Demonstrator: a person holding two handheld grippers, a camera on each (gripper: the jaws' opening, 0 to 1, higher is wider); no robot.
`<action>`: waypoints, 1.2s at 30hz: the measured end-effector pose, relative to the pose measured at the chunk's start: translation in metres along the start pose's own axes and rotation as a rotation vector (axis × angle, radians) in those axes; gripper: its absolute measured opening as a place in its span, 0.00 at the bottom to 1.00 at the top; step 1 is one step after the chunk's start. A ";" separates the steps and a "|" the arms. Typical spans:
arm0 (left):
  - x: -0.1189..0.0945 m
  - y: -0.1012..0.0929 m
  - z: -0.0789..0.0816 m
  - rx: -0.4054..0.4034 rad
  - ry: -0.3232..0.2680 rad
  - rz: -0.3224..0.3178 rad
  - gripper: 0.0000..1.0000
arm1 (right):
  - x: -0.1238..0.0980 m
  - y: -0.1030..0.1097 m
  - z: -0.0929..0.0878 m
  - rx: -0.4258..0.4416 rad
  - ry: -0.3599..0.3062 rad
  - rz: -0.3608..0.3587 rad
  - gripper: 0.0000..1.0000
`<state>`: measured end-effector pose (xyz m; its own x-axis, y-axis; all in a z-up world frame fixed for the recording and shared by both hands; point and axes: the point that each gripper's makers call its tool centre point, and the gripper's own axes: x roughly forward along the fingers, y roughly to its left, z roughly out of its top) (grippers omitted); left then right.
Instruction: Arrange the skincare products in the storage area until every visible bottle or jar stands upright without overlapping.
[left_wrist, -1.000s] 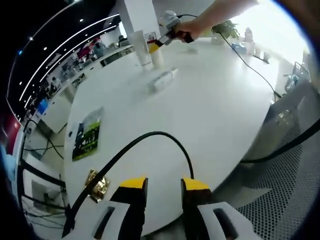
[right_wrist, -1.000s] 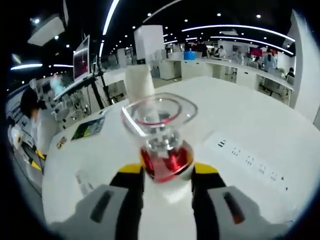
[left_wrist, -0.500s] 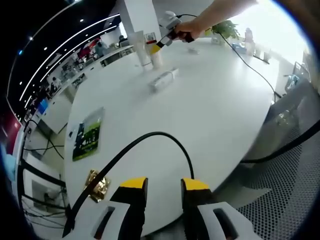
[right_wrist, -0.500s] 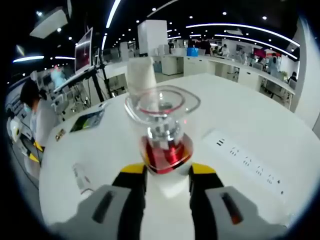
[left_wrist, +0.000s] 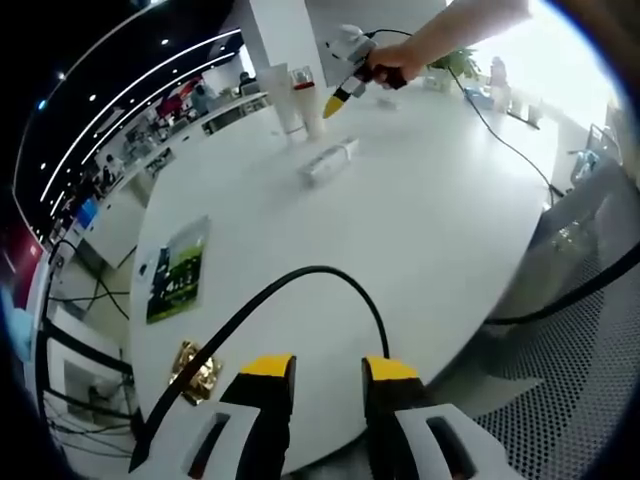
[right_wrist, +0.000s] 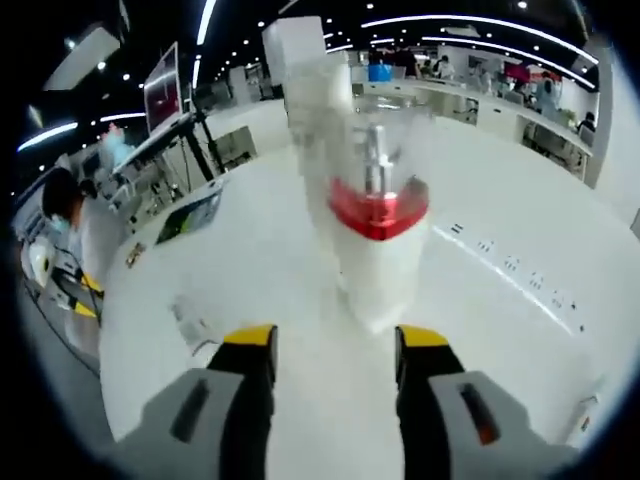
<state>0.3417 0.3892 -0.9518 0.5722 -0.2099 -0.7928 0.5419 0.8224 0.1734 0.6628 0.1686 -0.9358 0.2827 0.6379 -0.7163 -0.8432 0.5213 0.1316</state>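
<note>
Right gripper (right_wrist: 335, 345) hangs with its 2 yellow-tipped jaws spread wide and nothing between them, just short of the pump bottle (right_wrist: 375, 235), which stands upright on the white table (right_wrist: 500, 340). That bottle has a white body, a red collar and a clear cap, and the picture of it is blurred. Right behind the pump bottle a tall white tube (right_wrist: 310, 90) also stands upright. In the left gripper view the same gripper (left_wrist: 336, 101) is held by a person's hand (left_wrist: 392, 68) beside the pump bottle (left_wrist: 312, 102), with the white tube (left_wrist: 283, 98) touching or nearly touching that bottle; I cannot tell which. Near the pump bottle, a white tube (left_wrist: 328, 160) lies flat on its side on the table.

Left gripper (left_wrist: 328, 372) sits well away from the pump bottle at the table's near edge, jaws a narrow gap apart and holding nothing, with a black cable (left_wrist: 250, 310) arching over the table ahead of them. A green leaflet (left_wrist: 176, 268) lies flat between the lying tube and that edge.
</note>
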 end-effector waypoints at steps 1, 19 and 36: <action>0.000 0.000 0.000 0.000 0.000 0.000 0.28 | 0.000 0.012 -0.002 -0.004 0.012 0.028 0.48; -0.002 0.002 0.002 0.020 -0.018 0.021 0.27 | 0.042 0.111 -0.034 -0.451 0.304 0.174 0.46; -0.001 0.009 -0.004 0.012 -0.004 0.036 0.27 | 0.040 0.115 -0.046 -0.452 0.316 0.057 0.19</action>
<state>0.3435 0.3984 -0.9516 0.5939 -0.1824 -0.7836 0.5281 0.8232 0.2086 0.5563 0.2278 -0.9803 0.1382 0.4207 -0.8966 -0.9852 0.1514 -0.0809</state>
